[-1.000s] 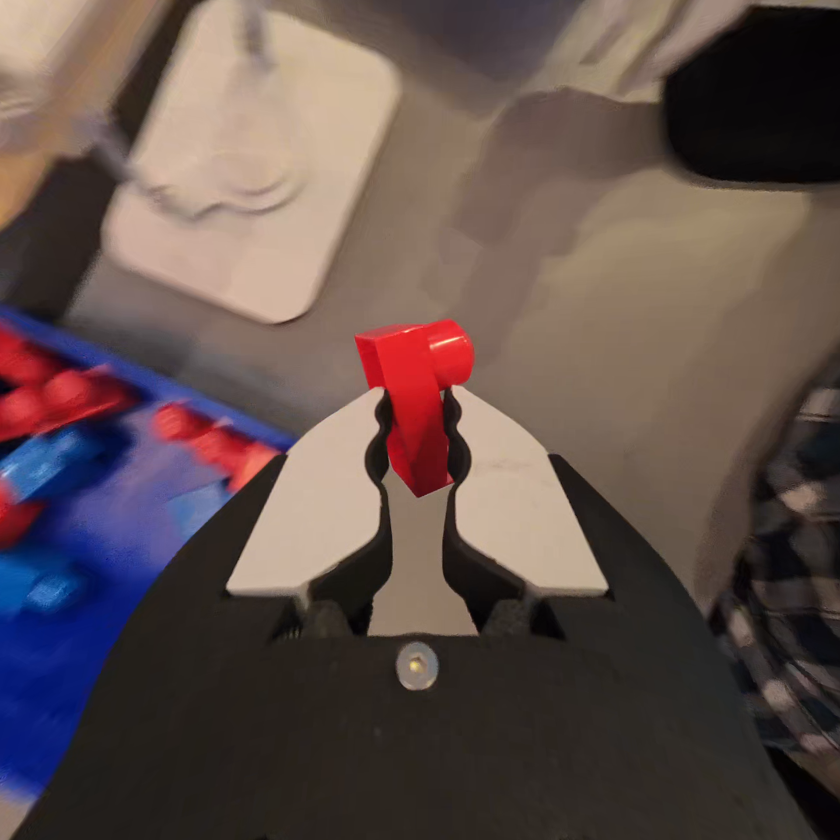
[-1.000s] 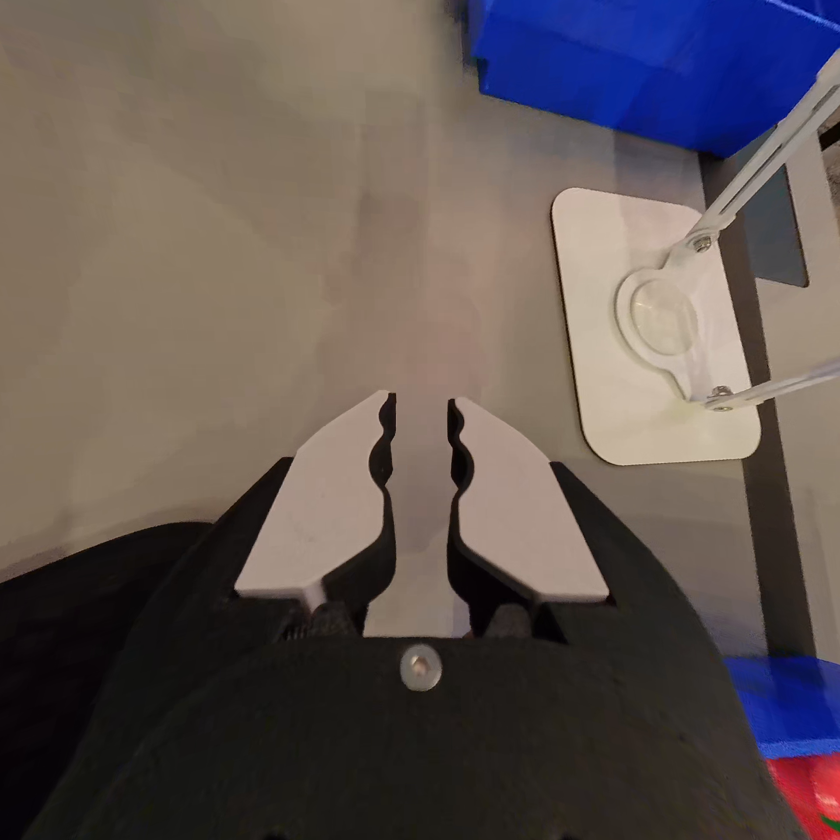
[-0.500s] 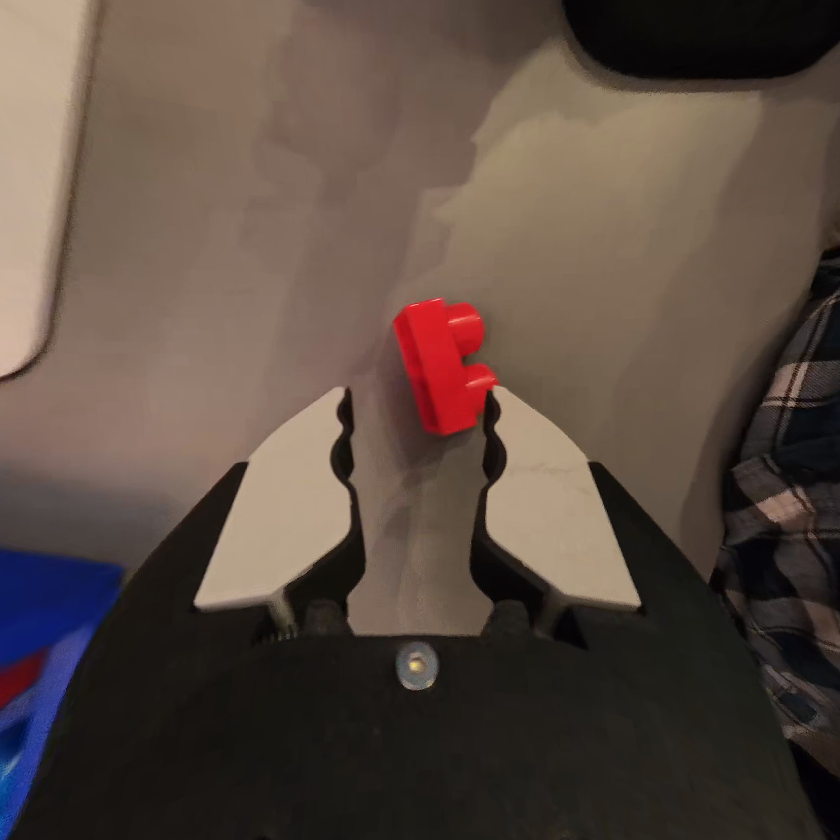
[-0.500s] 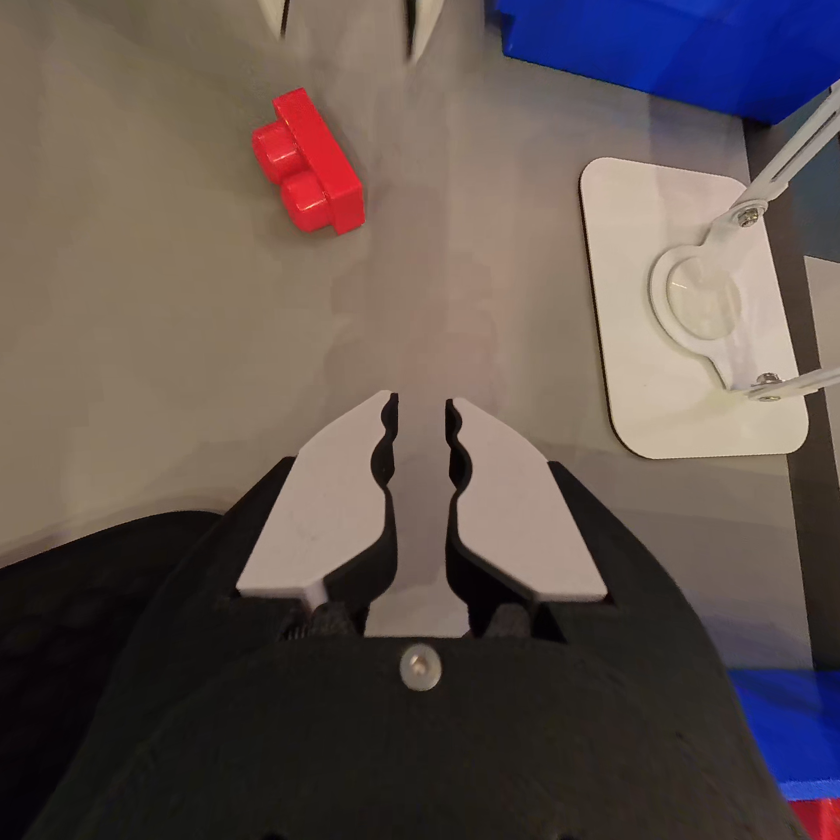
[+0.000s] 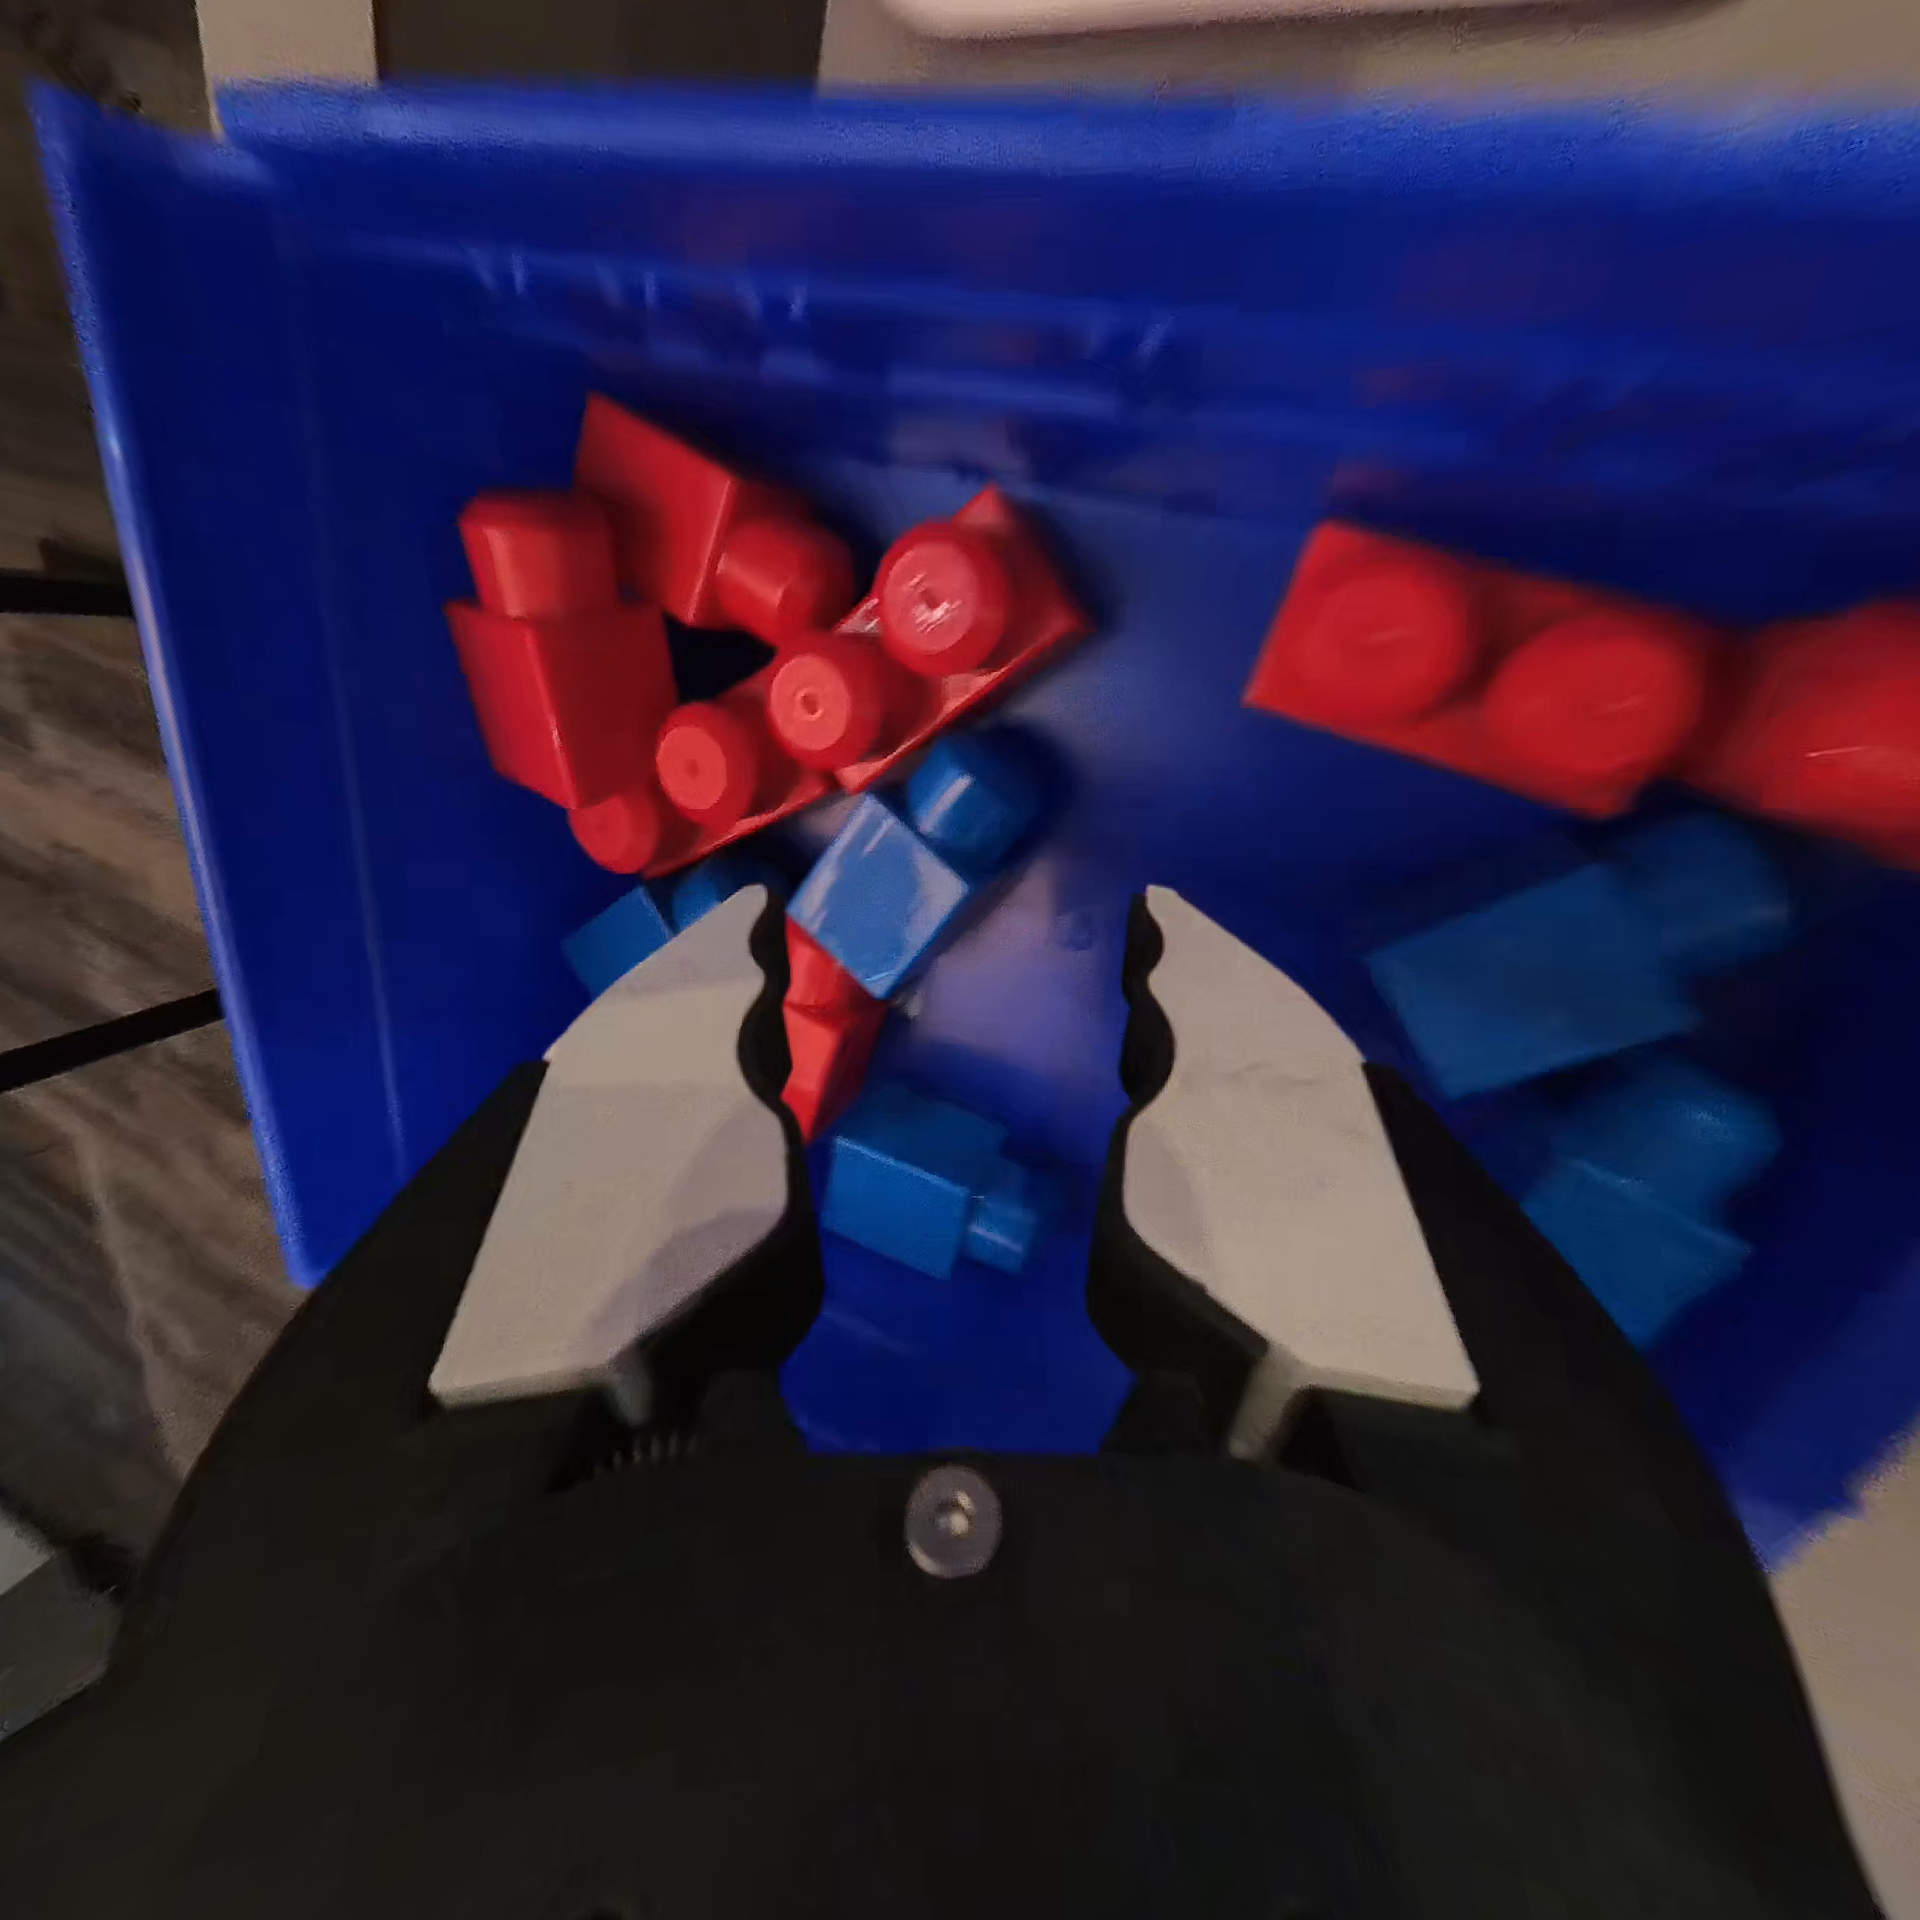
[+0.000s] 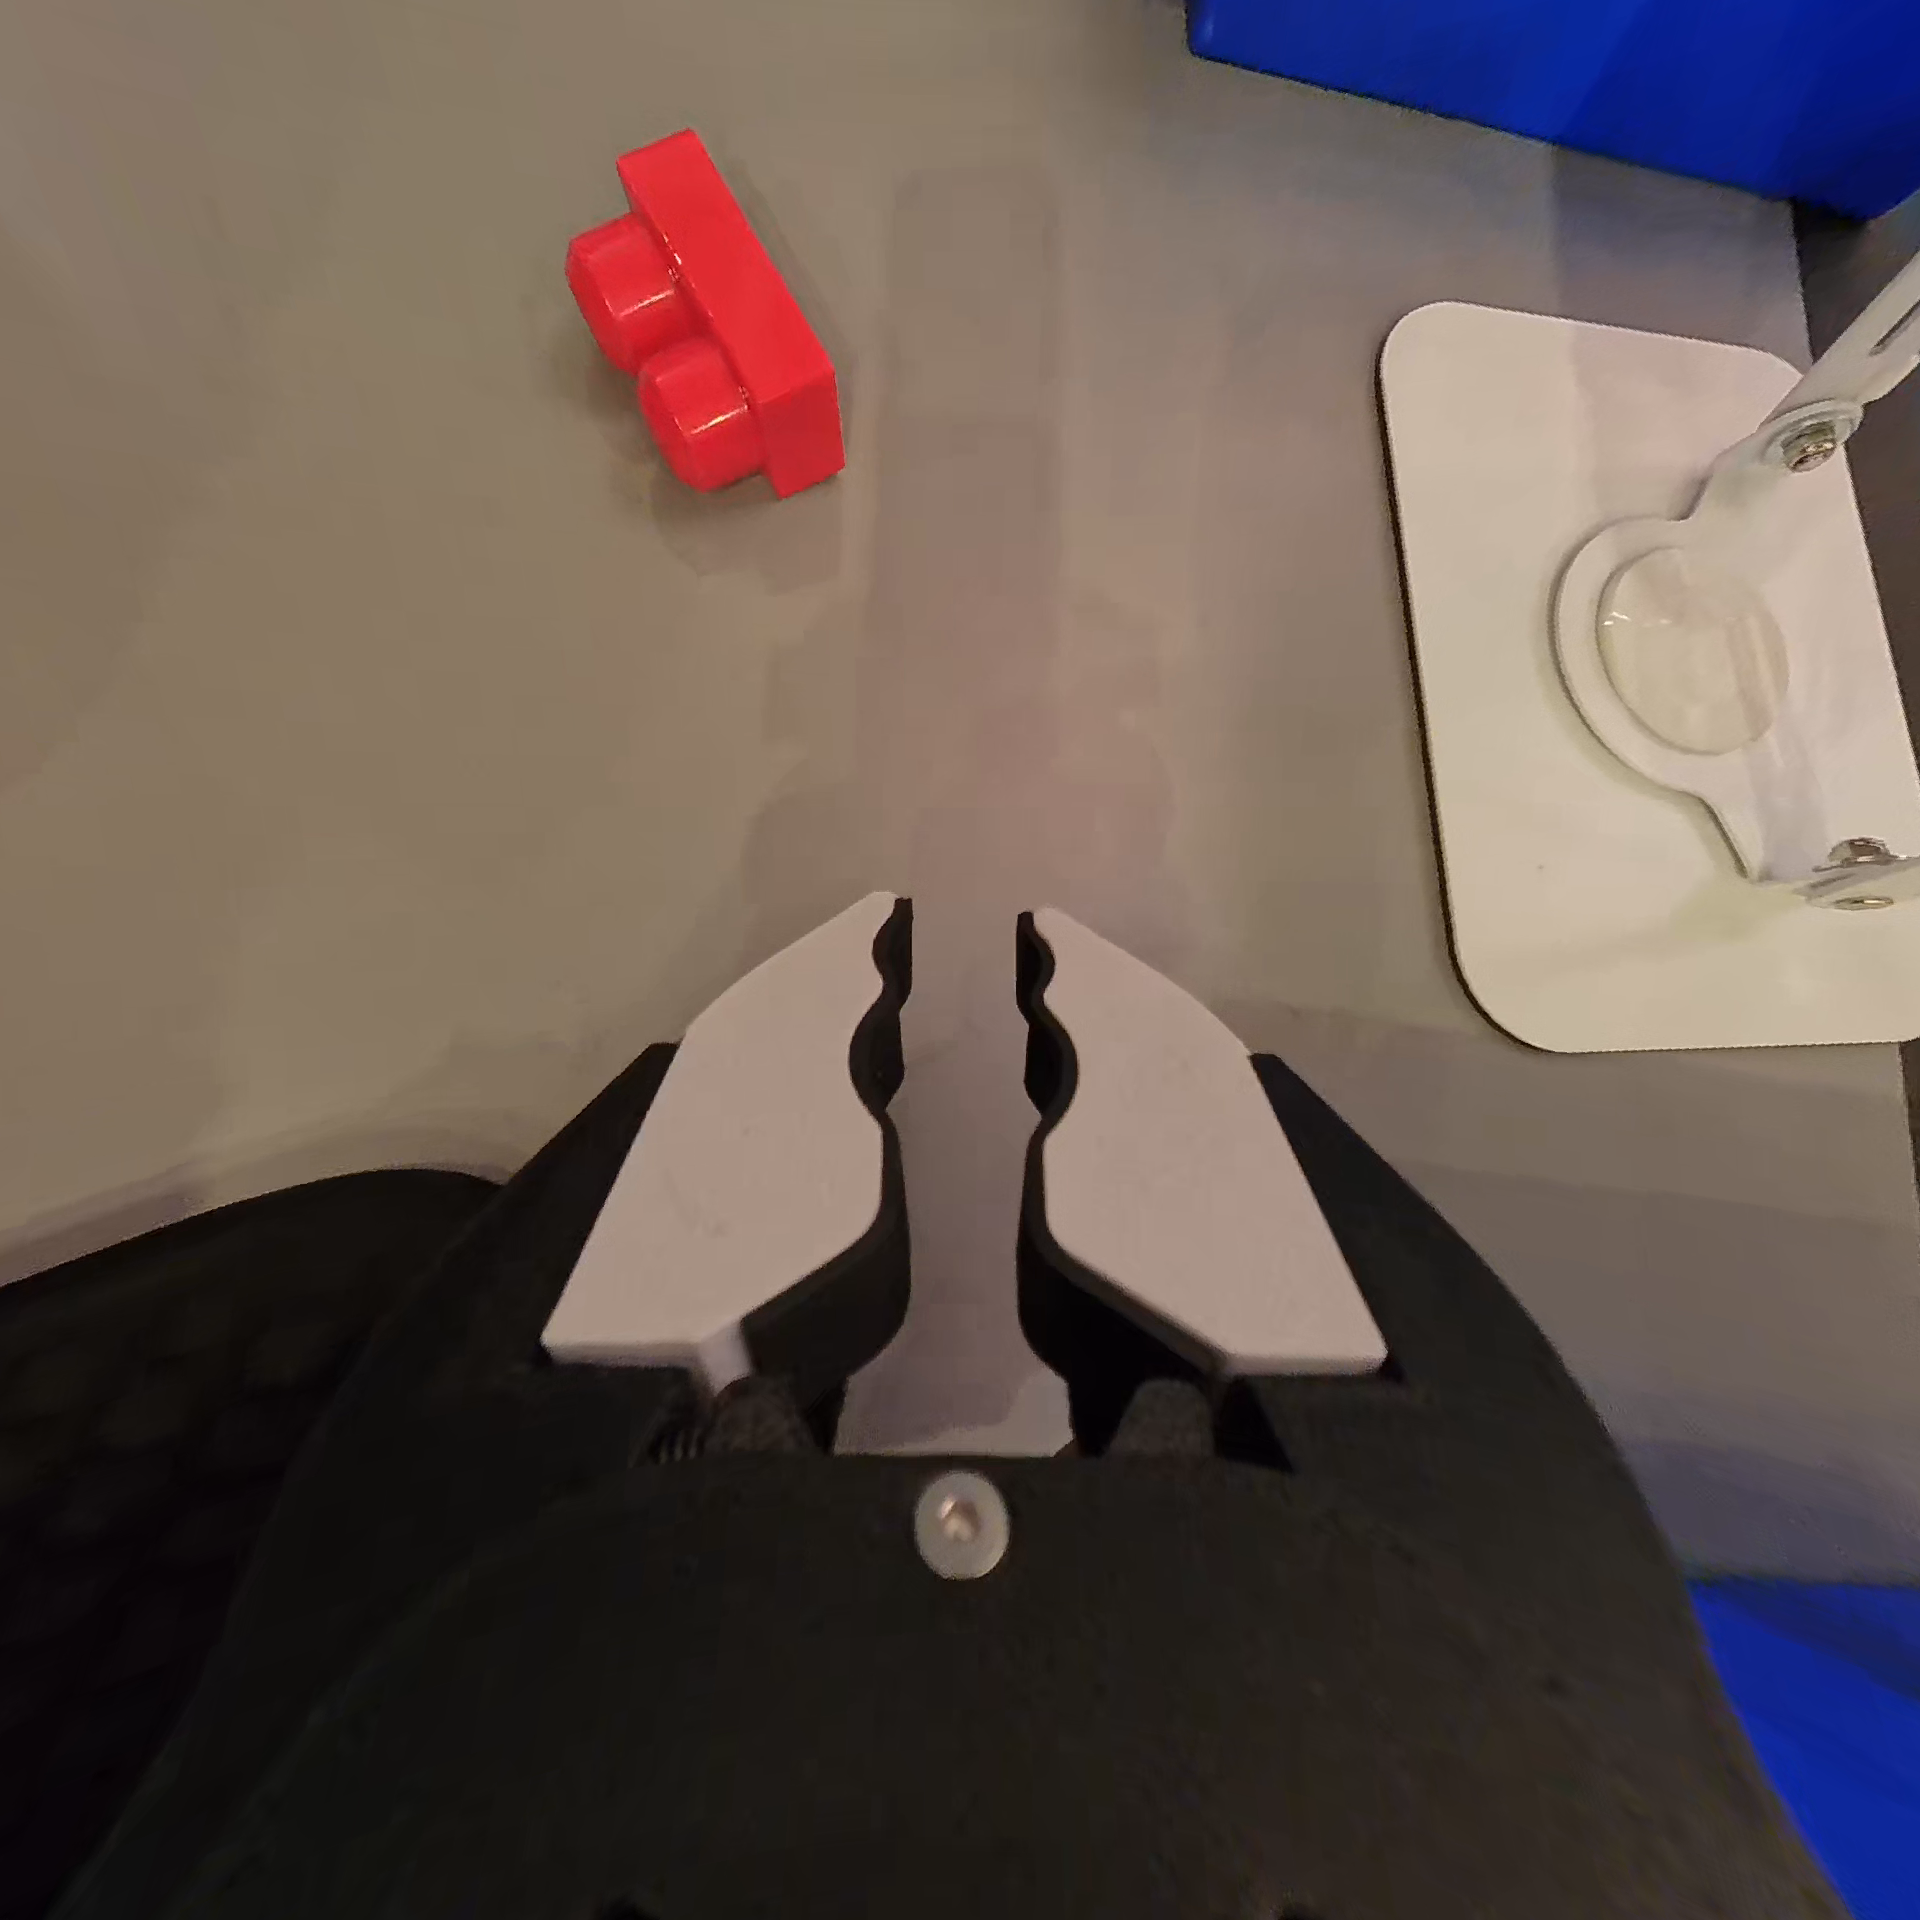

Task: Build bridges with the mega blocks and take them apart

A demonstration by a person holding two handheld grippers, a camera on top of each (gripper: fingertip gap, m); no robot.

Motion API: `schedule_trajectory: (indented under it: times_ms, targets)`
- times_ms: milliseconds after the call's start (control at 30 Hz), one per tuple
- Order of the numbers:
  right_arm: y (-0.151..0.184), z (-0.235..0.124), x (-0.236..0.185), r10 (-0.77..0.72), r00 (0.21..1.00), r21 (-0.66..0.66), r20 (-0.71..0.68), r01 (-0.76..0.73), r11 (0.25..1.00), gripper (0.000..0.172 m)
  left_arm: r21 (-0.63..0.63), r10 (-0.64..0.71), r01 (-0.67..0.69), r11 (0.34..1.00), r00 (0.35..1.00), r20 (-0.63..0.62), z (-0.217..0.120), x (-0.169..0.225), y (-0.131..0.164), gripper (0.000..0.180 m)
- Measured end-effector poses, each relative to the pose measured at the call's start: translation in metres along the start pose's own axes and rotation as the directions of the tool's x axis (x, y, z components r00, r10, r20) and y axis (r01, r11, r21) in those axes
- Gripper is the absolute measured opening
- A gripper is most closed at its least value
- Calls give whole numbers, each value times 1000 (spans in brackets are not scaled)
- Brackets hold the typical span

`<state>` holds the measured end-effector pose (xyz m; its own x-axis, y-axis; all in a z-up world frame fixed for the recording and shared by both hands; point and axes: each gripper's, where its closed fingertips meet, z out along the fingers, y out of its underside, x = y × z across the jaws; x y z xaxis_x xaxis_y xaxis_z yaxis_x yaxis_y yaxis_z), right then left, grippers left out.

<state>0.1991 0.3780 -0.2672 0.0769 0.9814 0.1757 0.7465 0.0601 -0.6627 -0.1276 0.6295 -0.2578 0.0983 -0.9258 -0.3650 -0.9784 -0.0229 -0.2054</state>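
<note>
My left gripper [image 5: 953,904] is wide open and empty above a blue bin [image 5: 623,208] that holds several loose red and blue mega blocks. A long red block [image 5: 831,707] and a blue block [image 5: 883,904] lie just ahead of the fingertips. A small red piece [image 5: 826,1039] lies in the bin beside the left finger; the view is blurred. My right gripper [image 6: 964,914] hovers over the grey table [image 6: 312,727], its fingers a little apart with nothing between them. A red two-stud block [image 6: 717,322] lies on its side on the table, ahead and to the left.
A white base plate [image 6: 1507,727] with a clear stand [image 6: 1683,644] sits at the right of the table. A blue bin corner [image 6: 1558,83] shows at the top right, another blue bin edge [image 6: 1818,1714] at the lower right. A dark shape [image 6: 156,1403] lies at the lower left.
My left gripper opened and let go of the red two-stud block onto the table, then swung over to the blue bin. My right gripper kept its narrow gap and shifted slightly.
</note>
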Motion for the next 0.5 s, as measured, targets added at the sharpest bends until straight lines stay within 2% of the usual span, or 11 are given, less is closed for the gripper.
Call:
schedule_trajectory:
  times_ms: [67,133,200,333,500]
  targets:
    - [2,2,0,1,1000,-1,6,-1,1000,19,-19,22,-23,1000,999,-45,14,-2,4,58]
    - [2,3,-2,4,1000,3,19,-4,1000,19,-96,42,-49,994,997,-72,28,-5,15,58]
    - [3,3,-2,3,1000,3,22,-3,1000,19,-80,43,-50,995,995,-89,37,-7,13,59]
    - [3,3,-3,1,1000,4,25,-1,1000,19,-173,67,-84,981,992,-105,50,-11,25,44]
    - [3,3,-4,-7,1000,1,23,7,1000,19,-146,34,-45,988,997,-73,35,-10,18,42]
